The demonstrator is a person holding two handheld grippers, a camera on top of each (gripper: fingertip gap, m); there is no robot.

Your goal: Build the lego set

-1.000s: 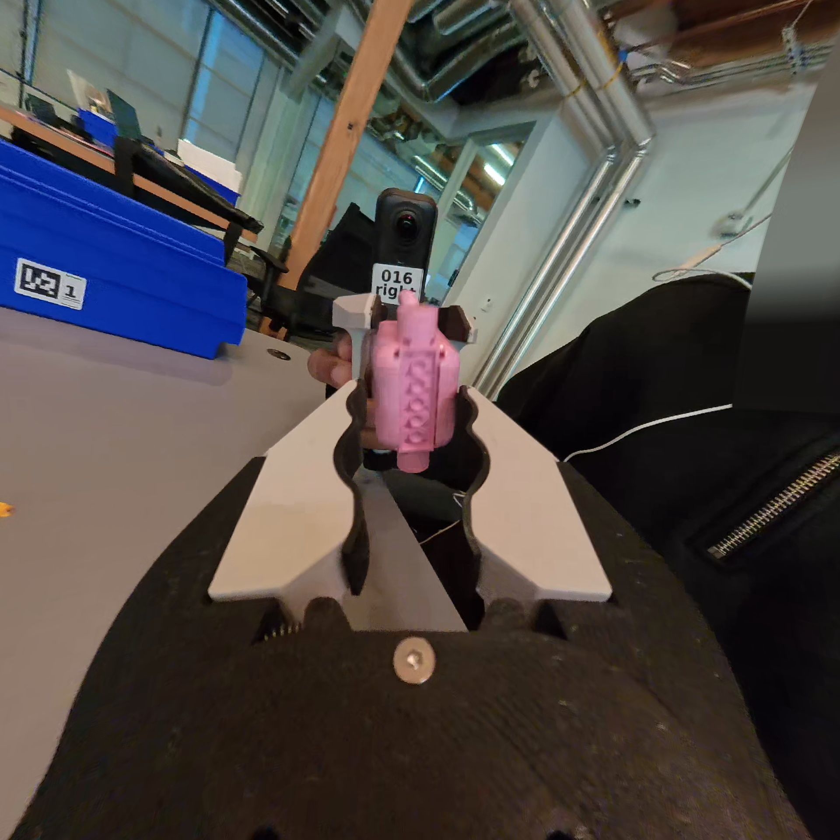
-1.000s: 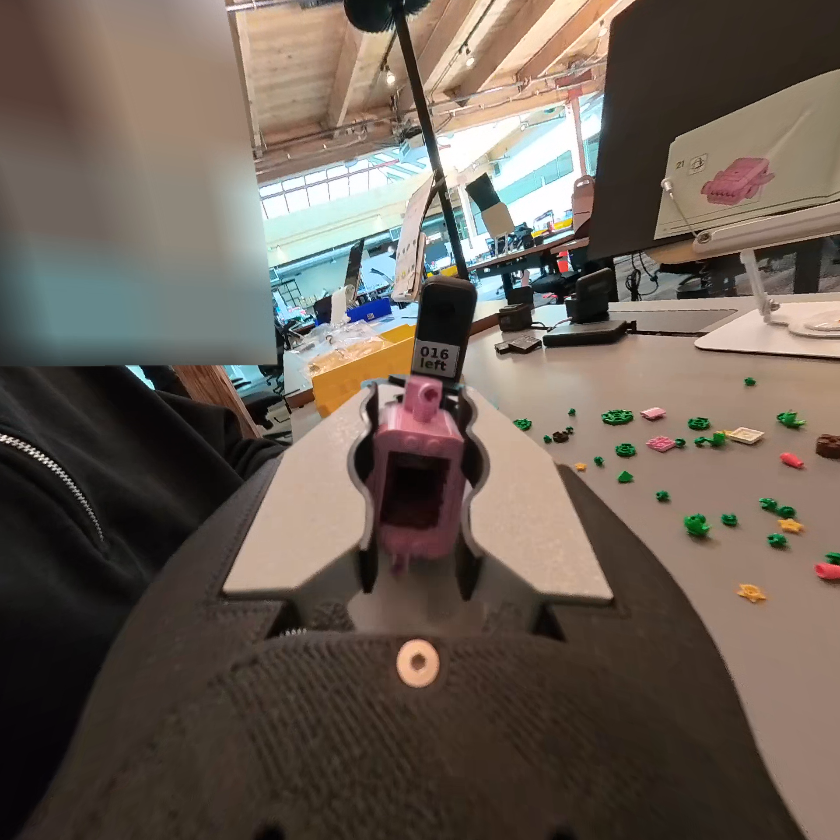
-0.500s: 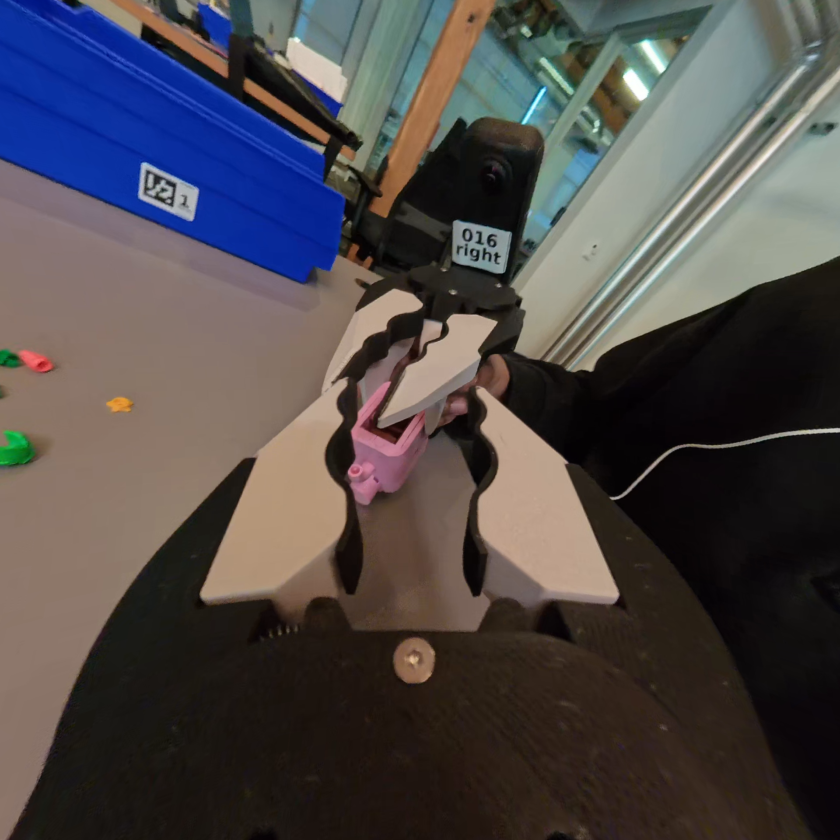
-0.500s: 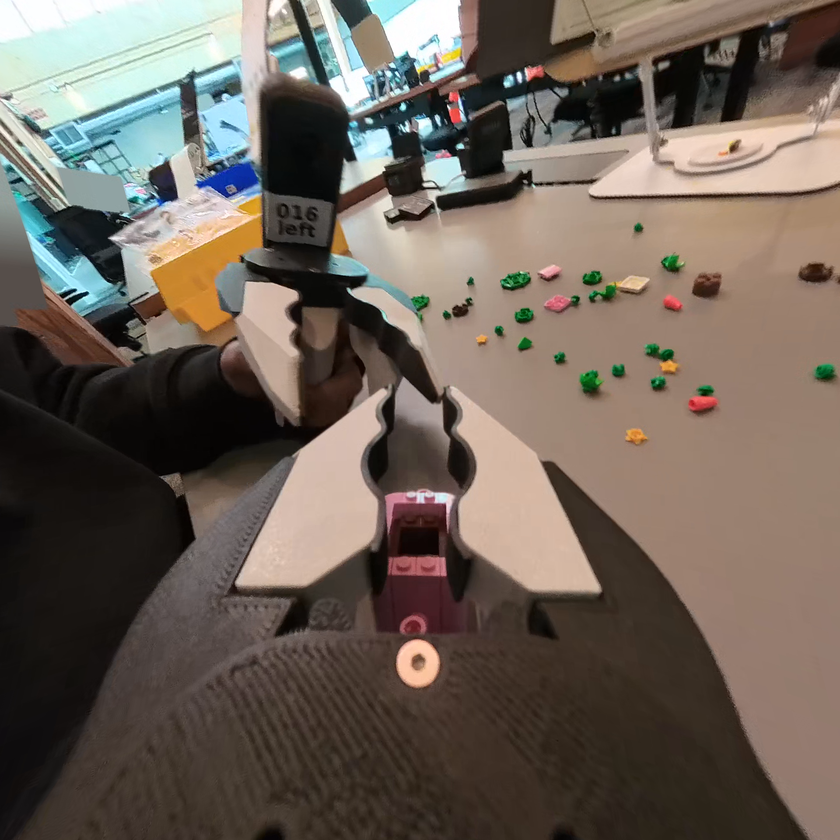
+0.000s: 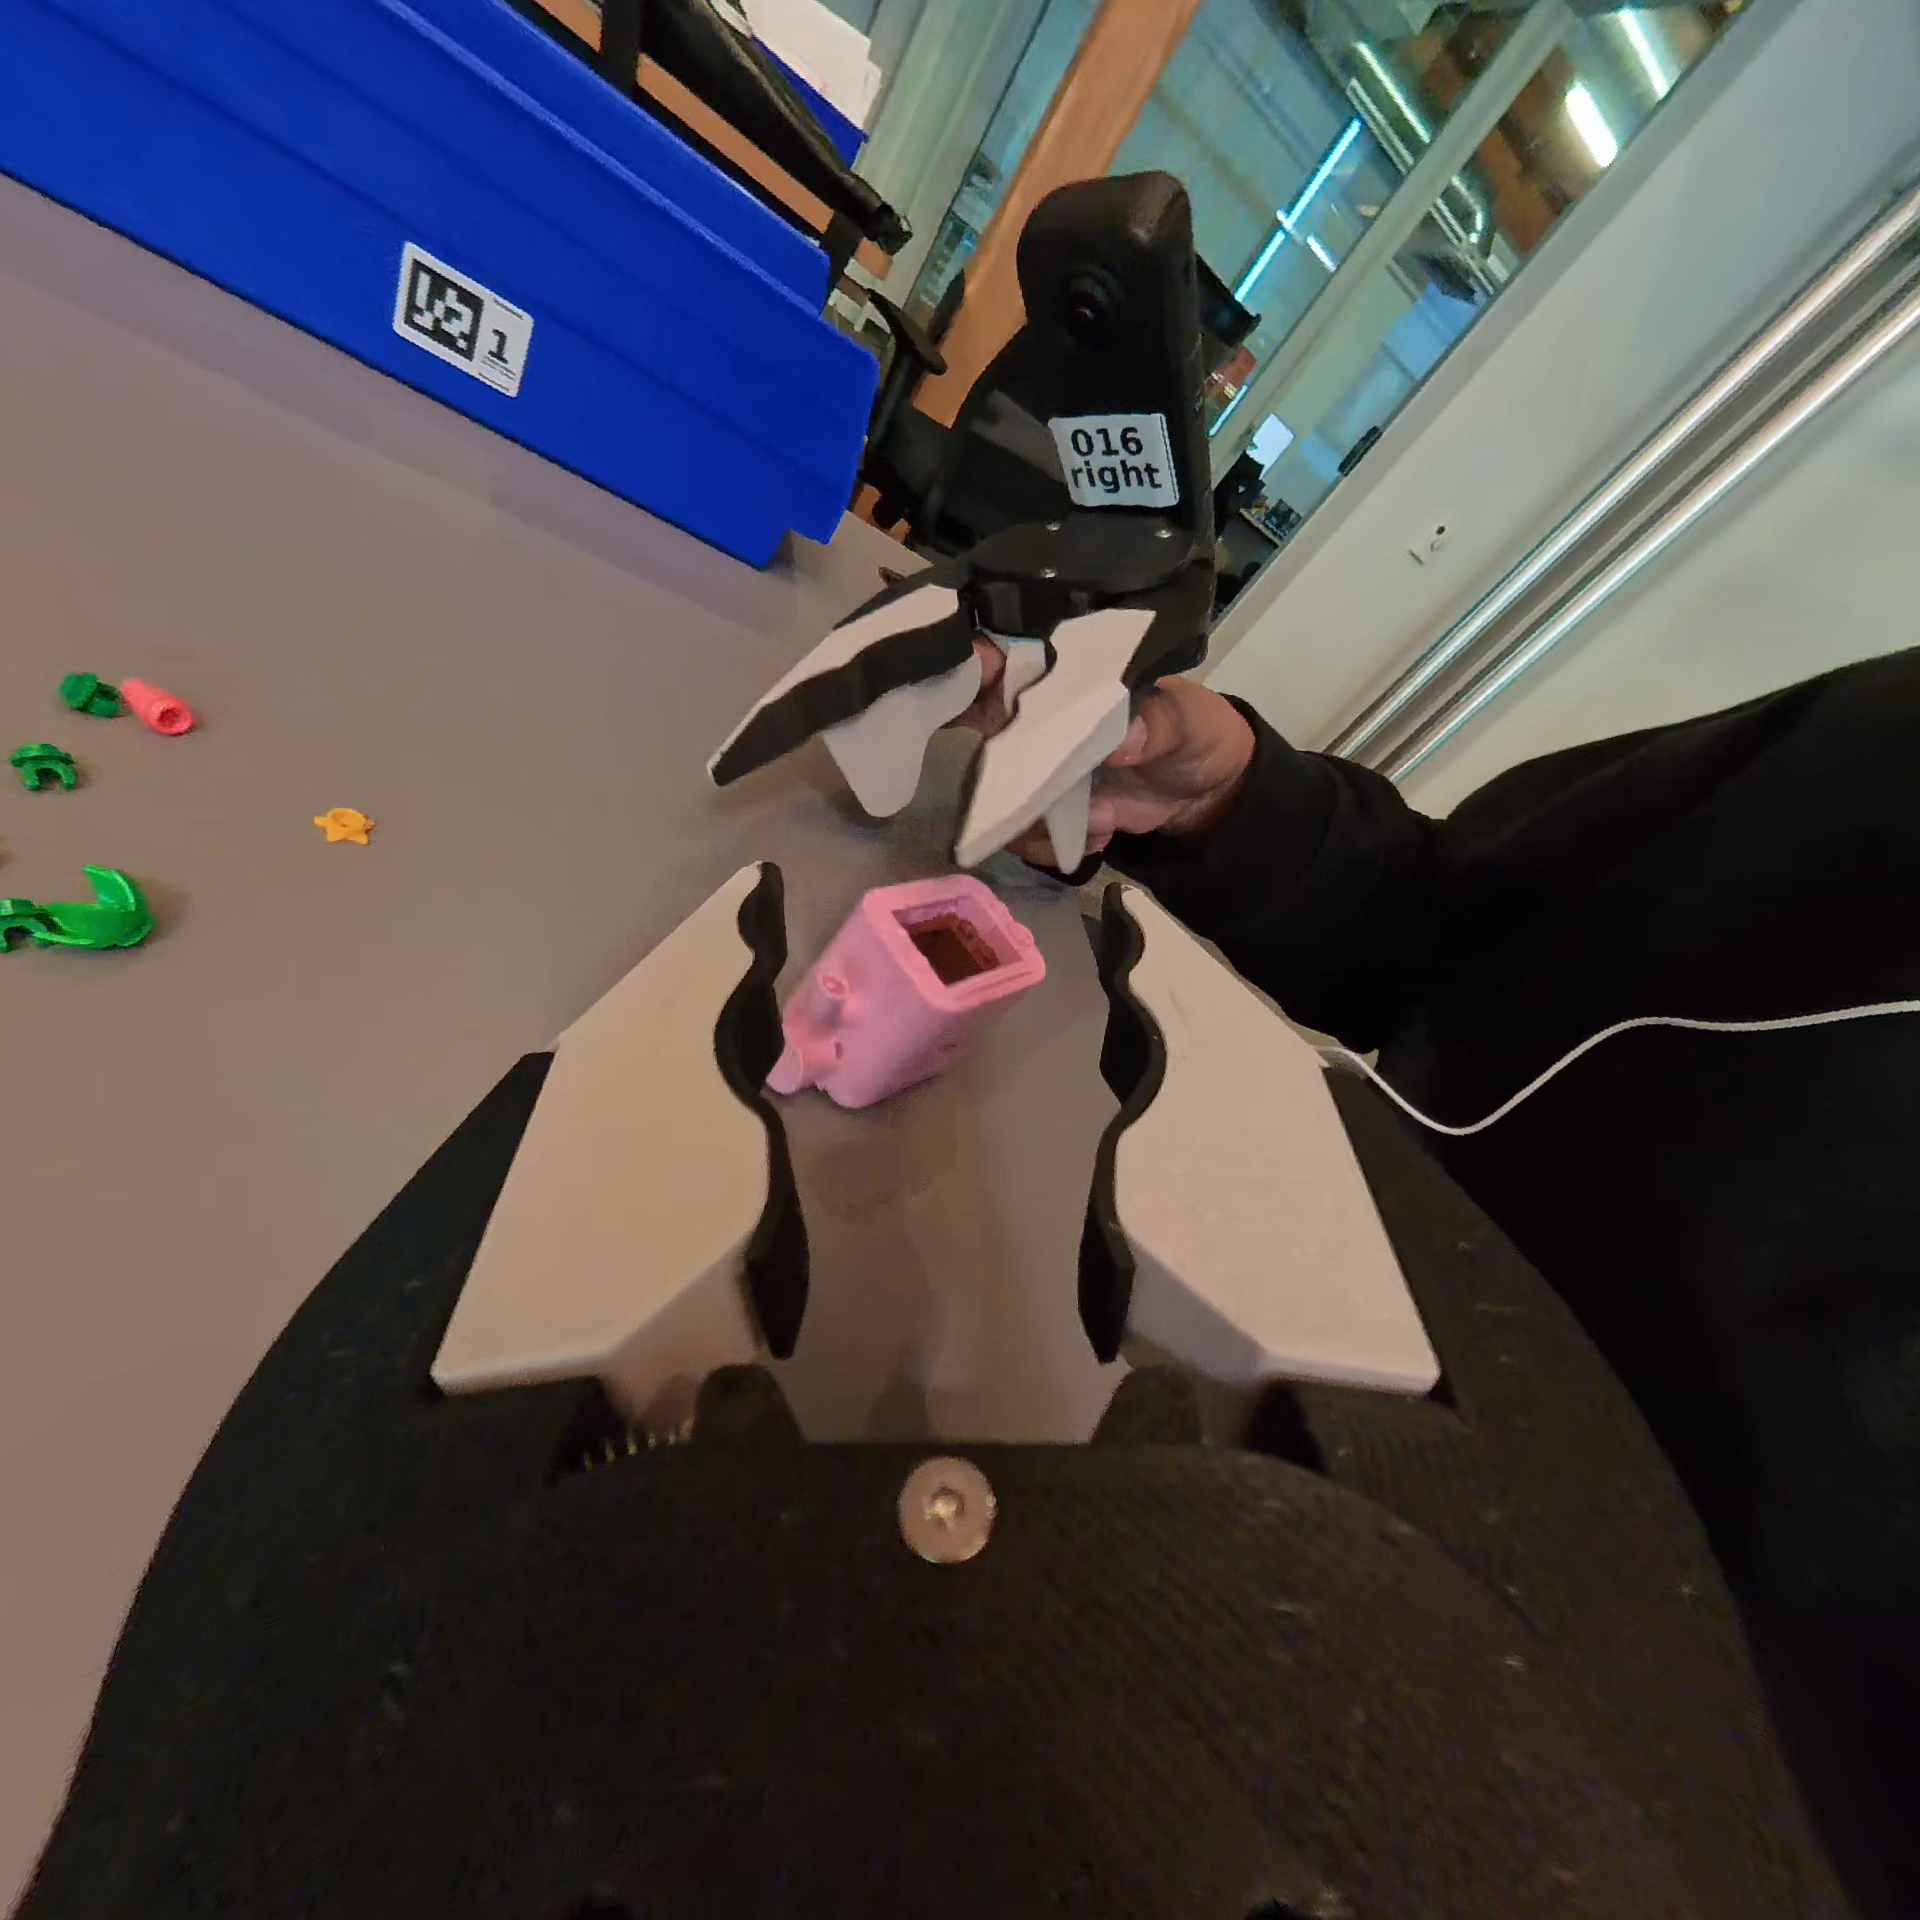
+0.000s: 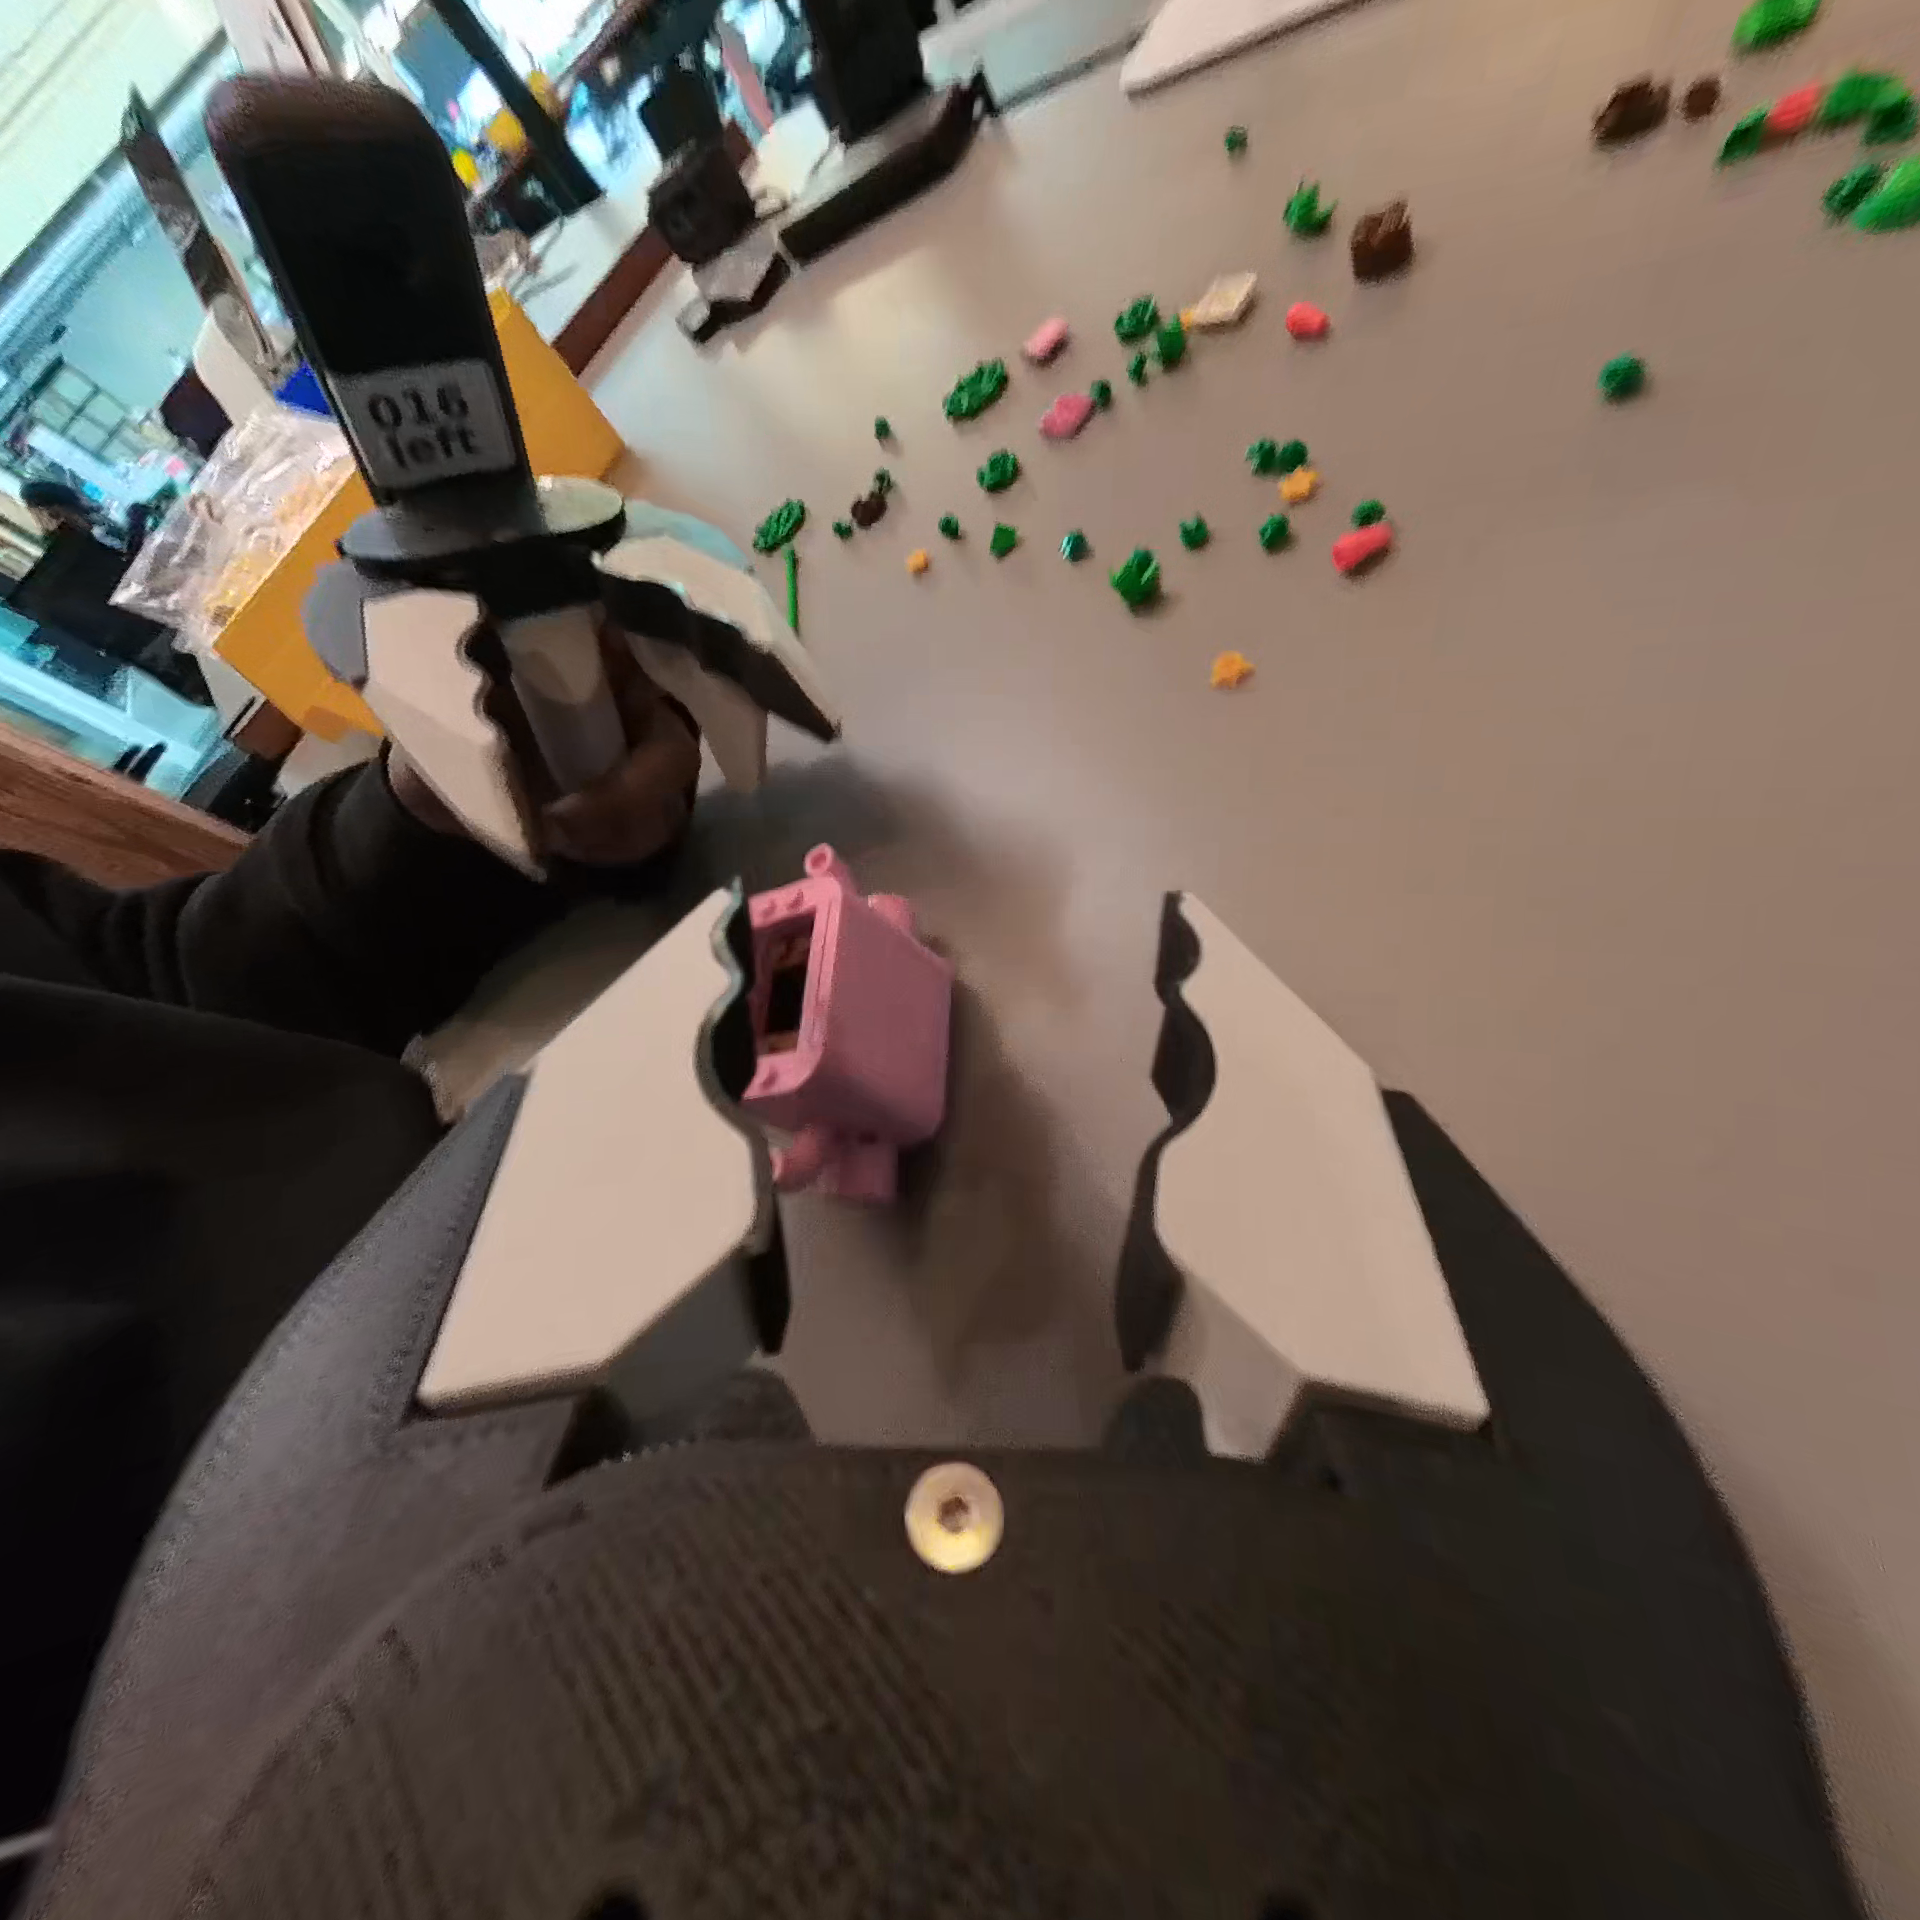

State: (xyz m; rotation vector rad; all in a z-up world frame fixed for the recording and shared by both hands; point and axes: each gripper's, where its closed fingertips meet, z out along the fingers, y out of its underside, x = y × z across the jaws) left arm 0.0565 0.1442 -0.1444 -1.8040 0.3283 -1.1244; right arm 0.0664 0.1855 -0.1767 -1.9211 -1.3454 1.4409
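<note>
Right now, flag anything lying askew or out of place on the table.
The pink lego assembly lies tipped on its side on the grey table, open cavity showing, held by neither gripper. Loose small pieces lie scattered beyond.

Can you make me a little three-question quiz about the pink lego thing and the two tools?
1. True or false: the left tool is squeezing the pink lego build.
2. Where is the pink build? A) on the grey table B) in the blue bin C) lifted in the air
3. Fill in: both tools are ____.

Key: 1 false, it lies loose between the fingers. 2 A. 3 open; the right tool grips nothing either.
</note>
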